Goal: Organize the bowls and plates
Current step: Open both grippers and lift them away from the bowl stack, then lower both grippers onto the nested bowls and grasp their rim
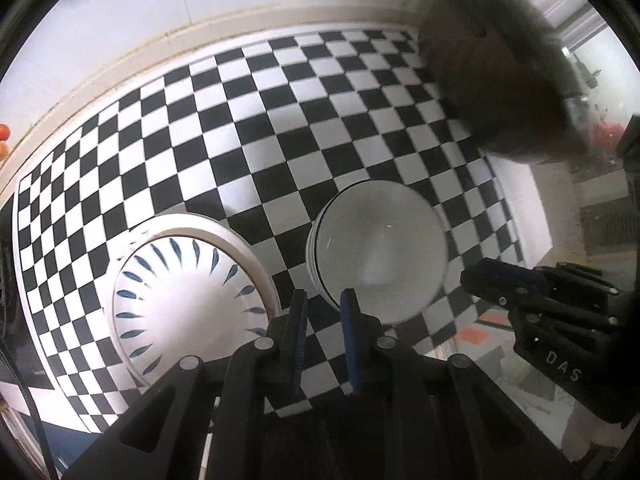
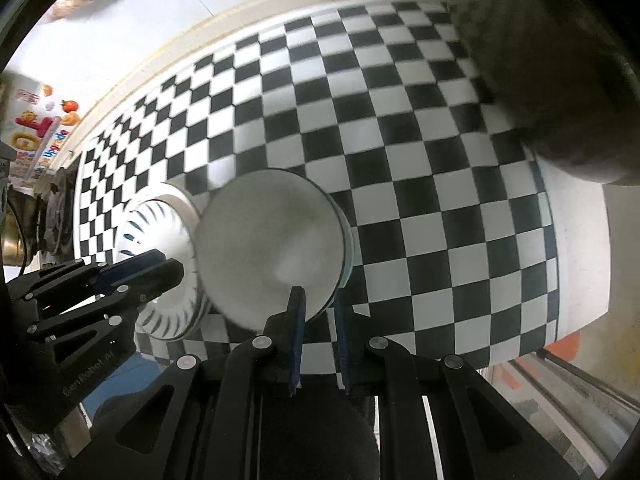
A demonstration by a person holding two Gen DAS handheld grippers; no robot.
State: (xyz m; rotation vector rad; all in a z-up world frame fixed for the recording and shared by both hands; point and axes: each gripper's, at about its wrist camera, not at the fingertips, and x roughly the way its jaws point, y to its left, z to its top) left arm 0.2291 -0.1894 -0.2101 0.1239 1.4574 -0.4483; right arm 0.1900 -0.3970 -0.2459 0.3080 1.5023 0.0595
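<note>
We see a black-and-white checkered tablecloth spread over the table, with two sets of dishes near its front edge. Toward the left sits a white round plate with blue leaf-shaped marks around its well, and it rests on a wider plain white plate whose rim shows behind it. Just to the right of them, apart from the plates in the left wrist view, is a stack of plain white bowls; several rims show at its left side, so more than one bowl is nested there.

Our left gripper hangs above the gap between the patterned plate and the bowl stack. Its blue-padded fingers stand a little apart with only tablecloth showing between them, and they grip nothing.

Our right gripper is at the near rim of the top white bowl. One blue pad lies over the inside of the rim and the other is outside it, so the rim passes between them; whether the pads actually press the rim we cannot tell.

At the far right corner of the table a large dark blurred shape covers part of the cloth.
</note>
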